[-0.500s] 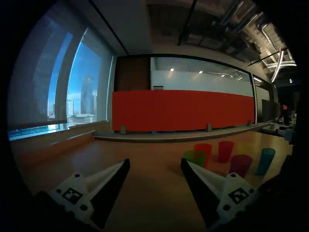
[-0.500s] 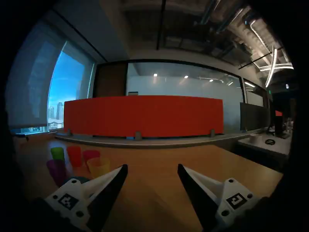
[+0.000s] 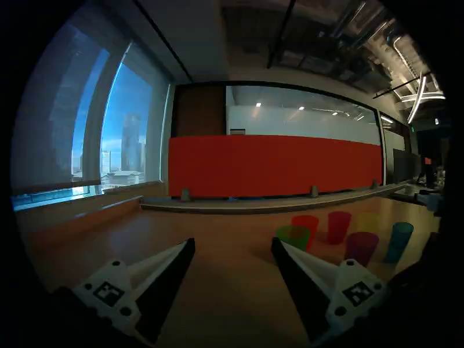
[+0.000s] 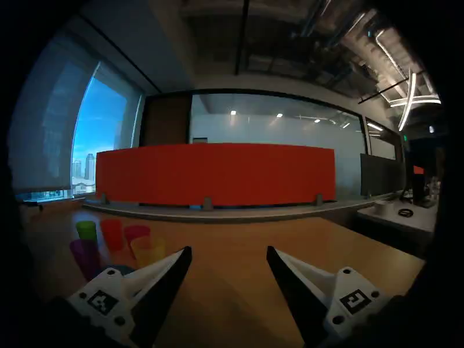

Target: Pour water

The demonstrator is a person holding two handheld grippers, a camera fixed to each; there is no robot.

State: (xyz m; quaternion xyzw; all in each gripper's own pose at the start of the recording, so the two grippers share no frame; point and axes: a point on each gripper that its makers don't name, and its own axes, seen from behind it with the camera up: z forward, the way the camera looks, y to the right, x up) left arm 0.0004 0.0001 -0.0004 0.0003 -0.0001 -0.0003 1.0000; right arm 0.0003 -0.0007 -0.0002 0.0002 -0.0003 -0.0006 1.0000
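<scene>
Wooden table (image 3: 232,232) is seen beneath the left tongs (image 3: 232,240) and right tongs (image 4: 228,249), both spread and empty. Between them, coloured cups (image 3: 339,226) are grouped. Nothing has been moved since a moment ago, so pouring is judged unstarted

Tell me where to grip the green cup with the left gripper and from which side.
Probably best to take the green cup by its side wall near mid-height, with the open left gripper coming in level from the near side. It stands upright, and the orange cup stands close behind it.
</scene>
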